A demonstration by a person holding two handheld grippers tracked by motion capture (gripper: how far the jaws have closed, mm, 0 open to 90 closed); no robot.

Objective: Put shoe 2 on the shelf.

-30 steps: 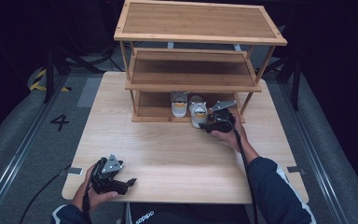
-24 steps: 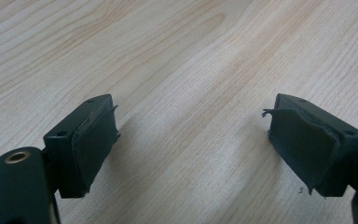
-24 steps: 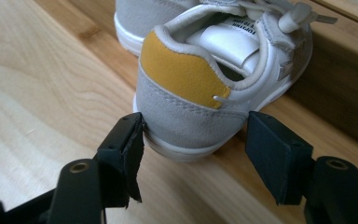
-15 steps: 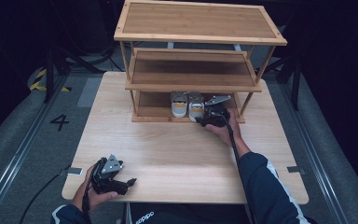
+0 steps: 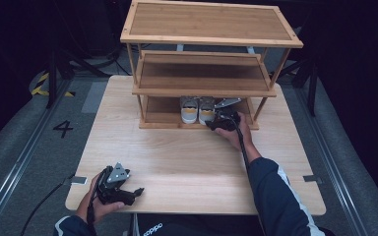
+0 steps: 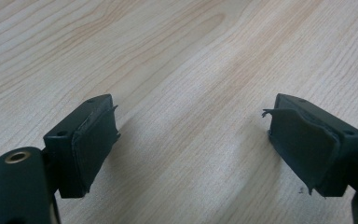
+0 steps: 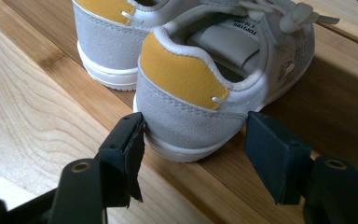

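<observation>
In the high view the right gripper (image 5: 215,124) sits just right of the frame's centre, at the front edge of the lowest shelf of a three-tier wooden rack (image 5: 201,87) that stands on the far half of the pale wooden table (image 5: 187,157). Two small grey and white shoes with yellow heel patches stand side by side on that lowest shelf, heels toward the person; the gripper is at the heel of the right shoe (image 5: 206,111), with the left shoe (image 5: 189,110) just beside it. In the right gripper view the right shoe (image 7: 200,100) fills the middle of the frame, its heel between the two black jaws. The lower left jaw touches the heel's sole edge, while the lower right jaw stands beside the heel with a slim gap, so the jaws sit around the heel at a middling spread and whether they press on it I cannot tell. The left shoe (image 7: 109,39) is at the upper left, close to its partner. The left gripper (image 5: 137,191) rests at the lower left of the high view, near the table's front edge; in the left gripper view its jaws (image 6: 191,147) stand wide apart over bare wood.
</observation>
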